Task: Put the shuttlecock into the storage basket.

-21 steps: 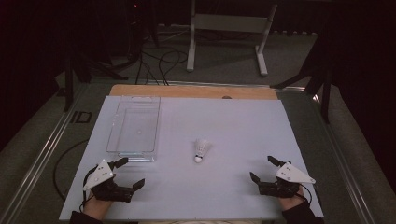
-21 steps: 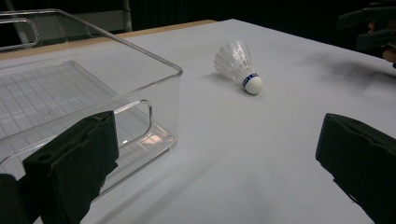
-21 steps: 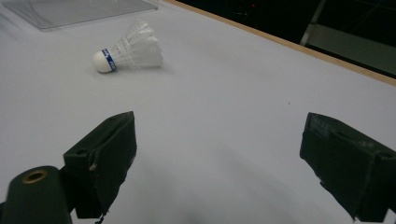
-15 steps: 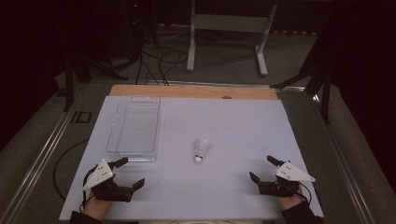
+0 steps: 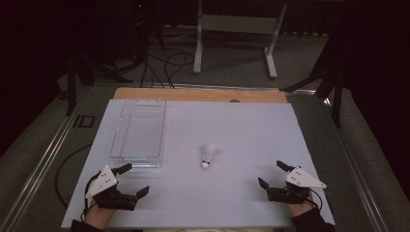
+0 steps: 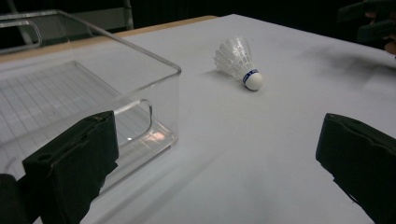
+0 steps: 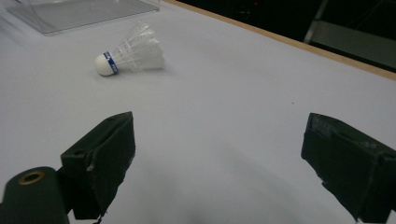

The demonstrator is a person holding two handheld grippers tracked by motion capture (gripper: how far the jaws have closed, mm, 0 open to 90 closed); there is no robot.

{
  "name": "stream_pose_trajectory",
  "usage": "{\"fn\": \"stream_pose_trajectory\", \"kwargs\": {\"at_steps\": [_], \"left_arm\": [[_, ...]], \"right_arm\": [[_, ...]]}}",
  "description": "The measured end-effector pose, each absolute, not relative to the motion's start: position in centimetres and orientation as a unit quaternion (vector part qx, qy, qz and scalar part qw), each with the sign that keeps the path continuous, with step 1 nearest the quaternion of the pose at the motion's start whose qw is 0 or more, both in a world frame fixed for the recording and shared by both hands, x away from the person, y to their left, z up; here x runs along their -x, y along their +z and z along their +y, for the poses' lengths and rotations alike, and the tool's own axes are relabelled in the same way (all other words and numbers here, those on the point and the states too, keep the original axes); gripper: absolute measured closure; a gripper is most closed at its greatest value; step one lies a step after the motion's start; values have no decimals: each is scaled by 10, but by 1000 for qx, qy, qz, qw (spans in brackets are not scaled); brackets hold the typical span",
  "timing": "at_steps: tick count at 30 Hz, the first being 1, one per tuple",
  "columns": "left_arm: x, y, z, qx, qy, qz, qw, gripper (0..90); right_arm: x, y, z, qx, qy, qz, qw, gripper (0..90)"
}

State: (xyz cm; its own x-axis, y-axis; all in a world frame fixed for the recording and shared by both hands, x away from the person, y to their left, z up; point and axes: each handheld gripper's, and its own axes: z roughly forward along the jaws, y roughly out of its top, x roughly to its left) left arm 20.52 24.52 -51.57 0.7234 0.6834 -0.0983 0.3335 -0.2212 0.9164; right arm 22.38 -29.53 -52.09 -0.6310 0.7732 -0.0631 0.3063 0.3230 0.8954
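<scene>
A white shuttlecock [image 5: 208, 155] lies on its side mid-table, cork end toward the person; the same shuttlecock [image 6: 238, 62] [image 7: 130, 52] appears in both gripper views. To its left stands a clear plastic tray [image 5: 139, 133] [image 6: 70, 88], with nothing in it. My left gripper [image 5: 134, 180] rests near the front left of the white mat, just below the tray's near end, jaws wide open and holding nothing. At the front right, my right gripper [image 5: 274, 174] is open too, well apart from the shuttlecock.
A white mat [image 5: 241, 125] covers the wooden table [image 5: 193, 94]. Beyond the far edge are a white metal stand [image 5: 234, 29] and cables on the floor. Metal rails run along both table sides.
</scene>
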Motion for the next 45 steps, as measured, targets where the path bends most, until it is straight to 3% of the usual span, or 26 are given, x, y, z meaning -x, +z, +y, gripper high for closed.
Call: {"fn": "stream_pose_trajectory", "kwargs": {"at_steps": [12,20,45], "left_arm": [[-206,-484,245,-770,148,328,527,1],[-212,-470,238,-820,132,312,460,0],[-225,-470,218,-876,74,317,355,1]], "right_arm": [[-223,-517,-295,-353,474,765,258,100],[-221,-516,-293,-351,474,765,260,101],[-221,-516,-291,-347,476,765,261,102]]}}
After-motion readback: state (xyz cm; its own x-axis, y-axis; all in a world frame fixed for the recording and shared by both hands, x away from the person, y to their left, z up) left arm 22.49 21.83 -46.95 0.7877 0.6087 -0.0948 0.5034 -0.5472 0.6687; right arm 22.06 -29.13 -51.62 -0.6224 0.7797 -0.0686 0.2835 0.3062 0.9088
